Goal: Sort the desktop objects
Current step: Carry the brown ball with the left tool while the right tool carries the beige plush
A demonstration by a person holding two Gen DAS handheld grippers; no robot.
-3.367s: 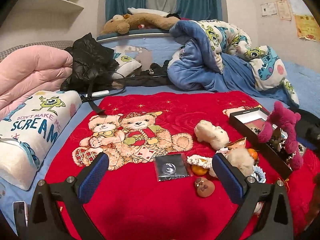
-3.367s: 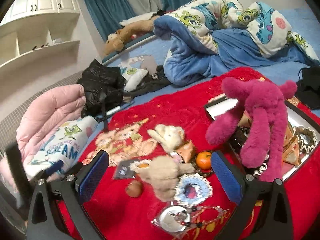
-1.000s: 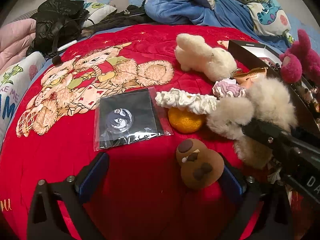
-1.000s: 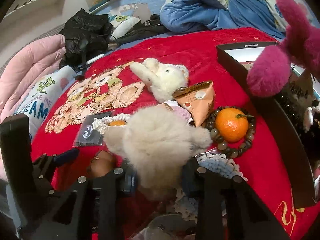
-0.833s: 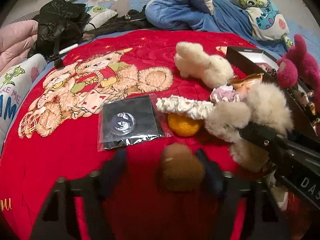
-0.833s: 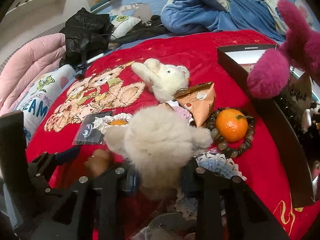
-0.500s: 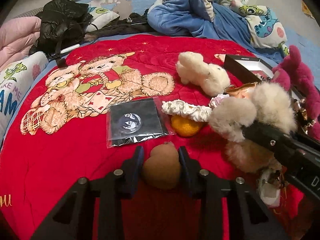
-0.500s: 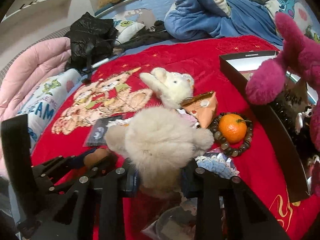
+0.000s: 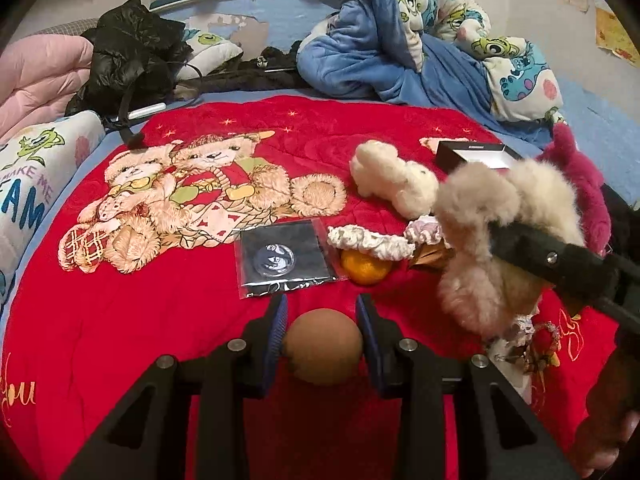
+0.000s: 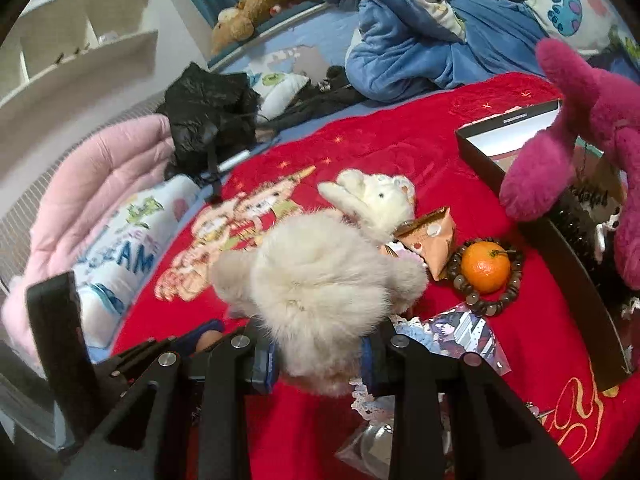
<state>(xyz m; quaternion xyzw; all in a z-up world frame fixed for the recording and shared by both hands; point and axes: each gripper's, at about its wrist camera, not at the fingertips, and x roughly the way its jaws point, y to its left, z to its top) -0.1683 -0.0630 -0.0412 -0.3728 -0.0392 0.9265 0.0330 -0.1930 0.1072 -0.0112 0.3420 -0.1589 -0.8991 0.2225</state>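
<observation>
The left hand-held gripper [image 9: 322,330] is clamped on a small brown rounded toy [image 9: 323,346], its blue pads pressing both flanks, held just above the red quilted bedspread printed with teddy bears [image 9: 168,292]. The toy looks light and firm enough to keep its shape; the smooth curve could slip, so a hold across its widest part, as here, seems the safest.

The right hand-held gripper [image 10: 320,354] is closed on a fluffy beige plush animal [image 10: 320,280], gripped low on its body. It appears very light and soft; the fur gives under the pads, so the jaws need to bite through to the stuffing, not the fluff alone.

Lying on the bedspread are a clear bag holding a black card and badge [image 9: 282,258], a frilly white scrunchie [image 9: 370,240] over an orange mandarin [image 9: 366,268], a white plush rabbit [image 9: 394,180] and, to the right, a black open box [image 10: 548,208] with a magenta plush toy [image 10: 592,120] draped on it. The bed is soft and uneven, so things may roll. Beyond are a rumpled blue blanket [image 9: 360,48], a black jacket [image 9: 128,52] and a pink duvet [image 9: 36,76].
</observation>
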